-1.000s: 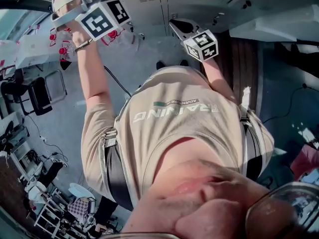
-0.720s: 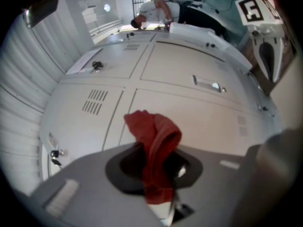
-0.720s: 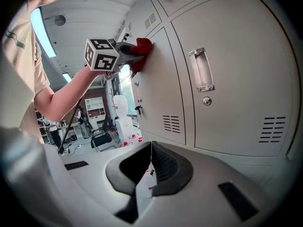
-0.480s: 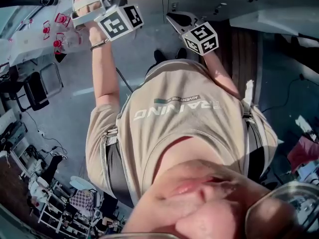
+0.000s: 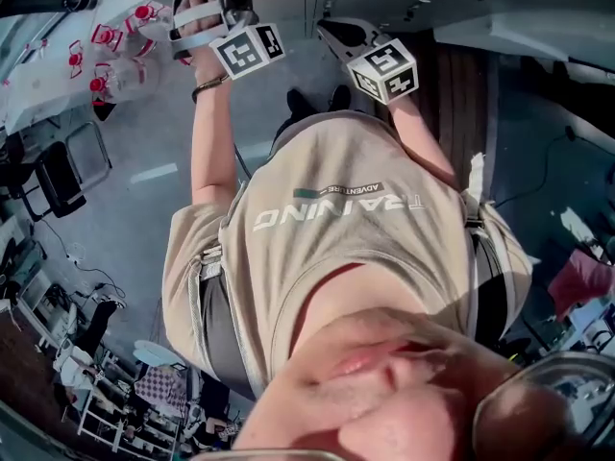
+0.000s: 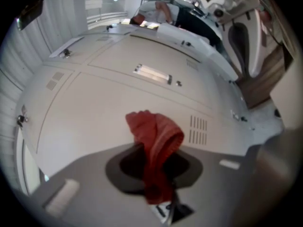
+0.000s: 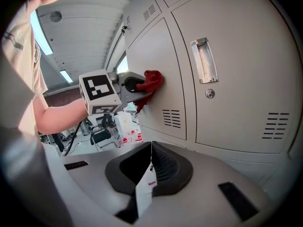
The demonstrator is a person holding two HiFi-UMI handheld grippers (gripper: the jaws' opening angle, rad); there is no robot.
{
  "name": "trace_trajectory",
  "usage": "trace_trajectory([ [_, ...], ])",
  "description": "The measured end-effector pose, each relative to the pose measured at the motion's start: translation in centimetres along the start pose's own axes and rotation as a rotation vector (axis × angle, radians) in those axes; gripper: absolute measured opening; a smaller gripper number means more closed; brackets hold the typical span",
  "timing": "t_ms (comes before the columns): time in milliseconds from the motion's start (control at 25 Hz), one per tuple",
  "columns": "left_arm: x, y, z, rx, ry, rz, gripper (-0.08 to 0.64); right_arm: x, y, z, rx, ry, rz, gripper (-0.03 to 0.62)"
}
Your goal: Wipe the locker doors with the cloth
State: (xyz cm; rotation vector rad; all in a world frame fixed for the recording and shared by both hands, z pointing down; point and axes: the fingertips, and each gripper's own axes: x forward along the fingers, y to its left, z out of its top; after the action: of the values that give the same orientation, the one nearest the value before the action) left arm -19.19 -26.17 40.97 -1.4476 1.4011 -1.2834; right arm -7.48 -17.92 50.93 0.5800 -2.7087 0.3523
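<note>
A red cloth is bunched between the jaws of my left gripper, which is shut on it. The cloth presses against a pale grey locker door, as the right gripper view shows, with the left gripper behind it. My right gripper is shut with nothing in it, held off the neighbouring door with a metal handle. In the head view the left gripper is raised at the top beside the right gripper.
Each door has a vent grille low down and a keyhole. A table with red-capped bottles and a black chair stand to the left on the grey floor. A person's torso fills the middle of the head view.
The left gripper with the cloth has slid to the right along the lockers, closer to the right gripper. The right gripper has hardly moved.
</note>
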Motion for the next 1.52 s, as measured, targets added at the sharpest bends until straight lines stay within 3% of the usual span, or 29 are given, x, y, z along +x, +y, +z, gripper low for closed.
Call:
trace_trajectory([
  [200,0.8,-4.0,-1.2,-0.049,0.005,-0.064,0.081,0.3,-0.1,-0.1,0.014,0.006,-0.010,0.015],
  [400,1.9,-9.4,-2.5,-0.044,0.030,-0.152,0.081,0.3,-0.1,0.2,0.016,-0.010,-0.007,0.015],
  [720,2.6,-13.3,-3.5,-0.038,0.061,-0.220,0.081,0.1,0.3,1.8,-0.017,-0.043,0.004,0.015],
  [1000,2.9,-16.8,-5.1,-0.044,0.146,-0.323,0.081,-1.2,0.7,1.6,-0.030,-0.066,0.030,0.015],
  [1200,1.5,-16.7,-6.7,-0.029,0.217,-0.347,0.081,-3.0,1.4,2.1,-0.048,-0.073,0.056,0.015],
  [1520,-4.0,-13.0,-5.5,-0.076,0.240,-0.284,0.081,-2.9,1.9,0.4,-0.043,-0.069,0.149,0.015],
])
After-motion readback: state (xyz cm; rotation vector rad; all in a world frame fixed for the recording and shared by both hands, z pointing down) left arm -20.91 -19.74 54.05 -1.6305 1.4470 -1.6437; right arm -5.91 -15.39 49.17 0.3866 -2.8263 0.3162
